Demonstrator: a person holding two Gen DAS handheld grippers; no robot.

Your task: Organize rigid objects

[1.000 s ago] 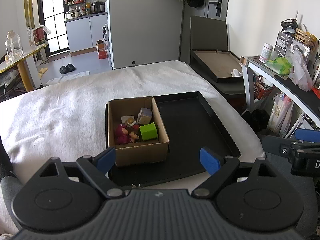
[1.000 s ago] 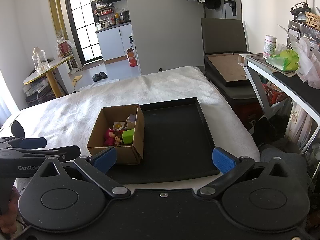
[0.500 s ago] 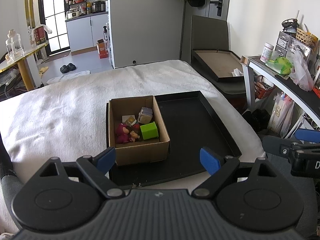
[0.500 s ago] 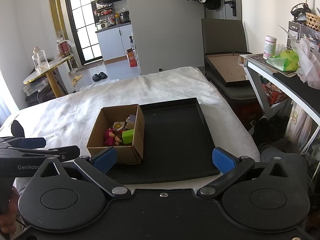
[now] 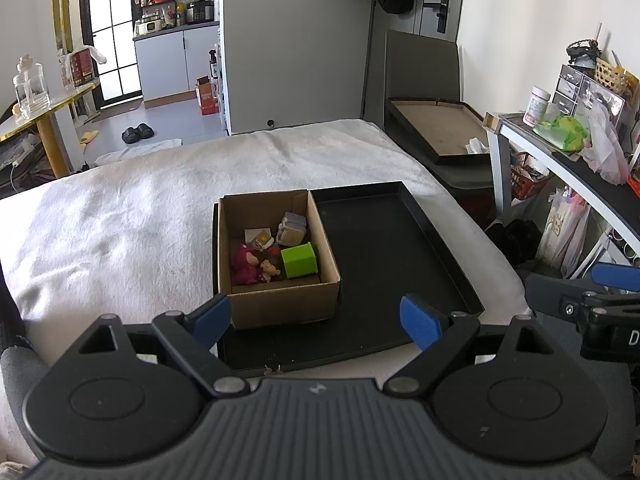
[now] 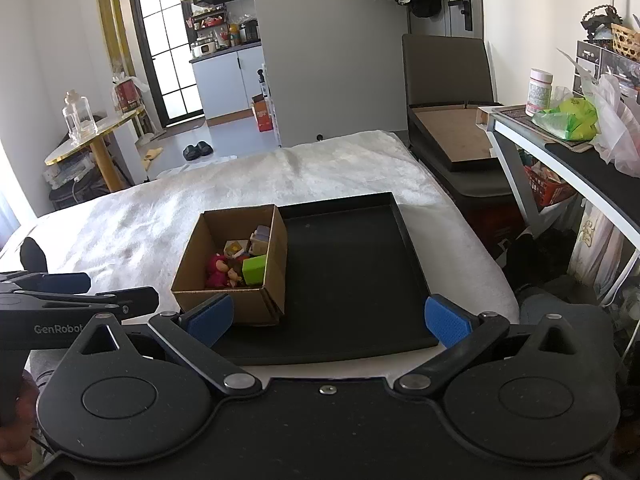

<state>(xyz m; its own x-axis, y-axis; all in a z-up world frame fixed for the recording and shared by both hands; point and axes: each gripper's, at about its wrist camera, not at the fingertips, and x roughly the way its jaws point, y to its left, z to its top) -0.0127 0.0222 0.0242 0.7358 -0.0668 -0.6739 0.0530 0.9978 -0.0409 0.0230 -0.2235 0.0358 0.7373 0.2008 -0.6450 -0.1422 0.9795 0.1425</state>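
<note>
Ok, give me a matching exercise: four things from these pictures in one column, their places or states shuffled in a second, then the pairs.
Things:
1. green block
2. cardboard box
3. black tray
4. left gripper

Places or states:
A. on the white blanket
B. open, holding nothing
C. inside the box
D. on the tray's left part

Pairs: 1-C, 2-D, 3-A, 4-B

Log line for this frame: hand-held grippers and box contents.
left hand-held gripper: open, empty | right hand-held gripper: open, empty | cardboard box: on black tray, left side | green block: inside box
</note>
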